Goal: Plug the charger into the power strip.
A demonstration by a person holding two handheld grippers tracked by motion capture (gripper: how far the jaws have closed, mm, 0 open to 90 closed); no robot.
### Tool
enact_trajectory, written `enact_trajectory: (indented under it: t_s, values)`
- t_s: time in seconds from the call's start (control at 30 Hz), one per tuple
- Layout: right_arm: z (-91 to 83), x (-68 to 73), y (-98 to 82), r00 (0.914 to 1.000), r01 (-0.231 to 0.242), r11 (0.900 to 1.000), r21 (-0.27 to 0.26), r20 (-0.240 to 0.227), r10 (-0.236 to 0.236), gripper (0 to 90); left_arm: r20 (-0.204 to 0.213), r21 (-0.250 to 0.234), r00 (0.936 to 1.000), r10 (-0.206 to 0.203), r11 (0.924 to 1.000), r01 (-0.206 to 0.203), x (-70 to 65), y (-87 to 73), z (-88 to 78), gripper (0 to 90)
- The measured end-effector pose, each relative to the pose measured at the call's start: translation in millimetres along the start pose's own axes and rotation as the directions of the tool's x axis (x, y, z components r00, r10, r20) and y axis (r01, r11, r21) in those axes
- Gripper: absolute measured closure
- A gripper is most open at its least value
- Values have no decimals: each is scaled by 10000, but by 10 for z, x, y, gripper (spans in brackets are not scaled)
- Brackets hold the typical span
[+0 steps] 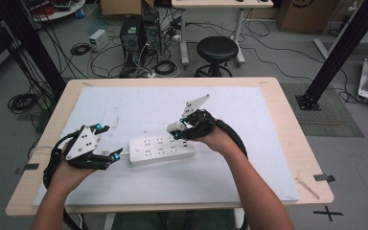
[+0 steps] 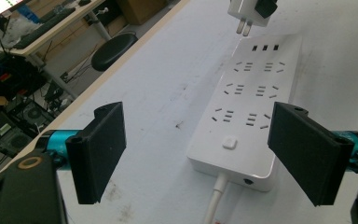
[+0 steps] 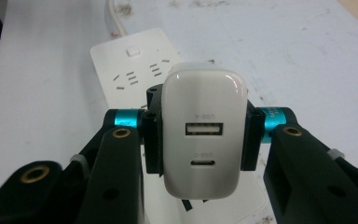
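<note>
Charger lifted above a power strip on the desk [image 1: 287,143]
The white power strip [image 1: 160,149] lies flat on the desk's white mat [image 1: 139,108]; the left tongs [image 1: 106,142] gape empty beside its switch end; the right tongs [image 1: 178,132] clamp a white USB charger [image 3: 204,135], prongs just clear of the strip's far end

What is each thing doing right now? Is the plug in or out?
White charger: out of the strip, prongs bare, held above it.
Power strip: lying flat on the mat, all sockets free.
Right gripper: shut on the charger.
Left gripper: open, holding nothing, by the strip's cord end.
</note>
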State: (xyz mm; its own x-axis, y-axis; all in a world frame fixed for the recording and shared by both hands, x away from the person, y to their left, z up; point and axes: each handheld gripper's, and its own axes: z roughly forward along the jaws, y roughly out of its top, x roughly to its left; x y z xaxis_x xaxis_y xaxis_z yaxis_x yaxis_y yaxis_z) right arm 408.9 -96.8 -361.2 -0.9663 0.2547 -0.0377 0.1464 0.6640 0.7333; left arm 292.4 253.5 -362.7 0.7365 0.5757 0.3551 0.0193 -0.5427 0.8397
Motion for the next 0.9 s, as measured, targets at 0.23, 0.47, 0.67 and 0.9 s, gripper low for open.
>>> enact_trajectory:
  t_s: [0.23,0.47,0.67,0.9]
  values:
    - [57,3,92,9964,843,9908,1064,-191,-827,629,58,53,10000,30,10000,-30,-21,-12,1,192]
    - [139,-10,262,9846,1743,9557,2372,-521,-1666,629,21,179,10000,-26,9998,26,-47,-56,-39,192]
    - [207,-30,424,9693,2459,9101,3335,-863,-2302,629,45,243,10000,-23,9997,22,-66,-73,-55,192]
    - [404,-52,639,9229,3849,7991,4618,-2005,-3287,629,-24,217,10000,-64,9997,65,-88,-106,-86,192]
